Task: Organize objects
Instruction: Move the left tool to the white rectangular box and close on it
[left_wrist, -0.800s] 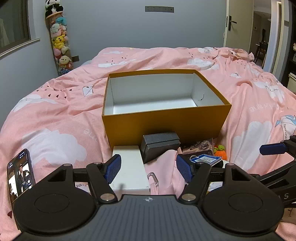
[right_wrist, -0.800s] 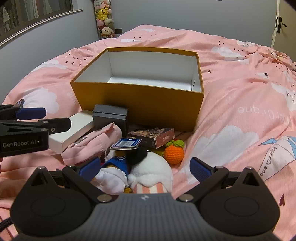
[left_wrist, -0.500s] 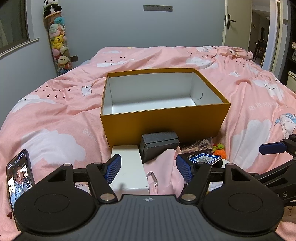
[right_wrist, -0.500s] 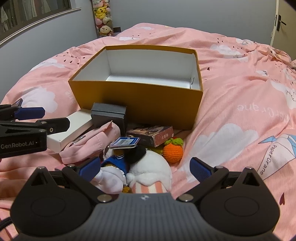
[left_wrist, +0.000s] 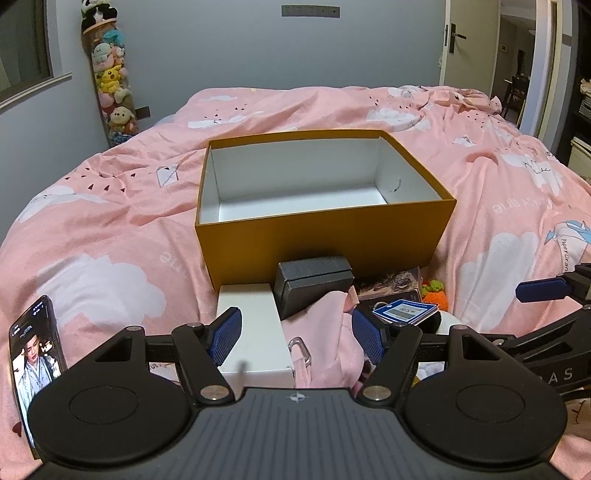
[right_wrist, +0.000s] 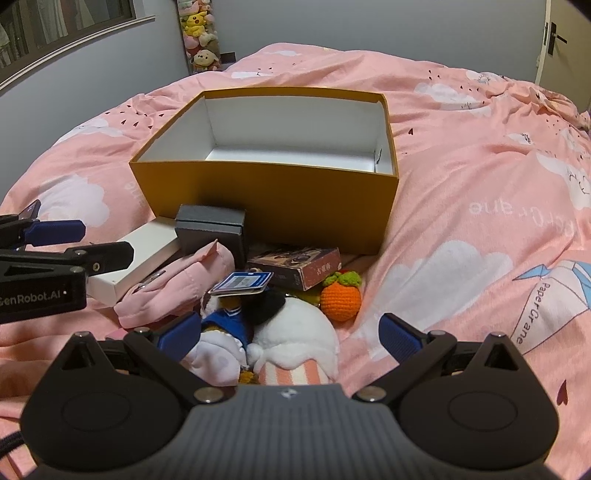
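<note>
An open orange box (left_wrist: 325, 236) with a white, empty inside stands on the pink bed; it also shows in the right wrist view (right_wrist: 266, 206). In front of it lie a white flat box (left_wrist: 255, 332), a dark grey box (left_wrist: 314, 284), a pink pouch (right_wrist: 173, 291), a brown card box (right_wrist: 299, 266), a crocheted orange (right_wrist: 340, 299) and a white plush toy (right_wrist: 291, 336) with a blue tag (right_wrist: 242, 282). My left gripper (left_wrist: 297, 338) is open above the white box and pouch. My right gripper (right_wrist: 290, 332) is open around the plush toy.
A phone (left_wrist: 35, 358) with a lit screen lies on the bed at the left. A column of plush toys (left_wrist: 110, 81) hangs on the far wall. A door (left_wrist: 469, 44) is at the back right. The pink duvet (right_wrist: 480, 206) spreads all round.
Both grippers have edged slightly forward and up; the box sits a little lower in both views. Nothing was taken hold of or let go.
</note>
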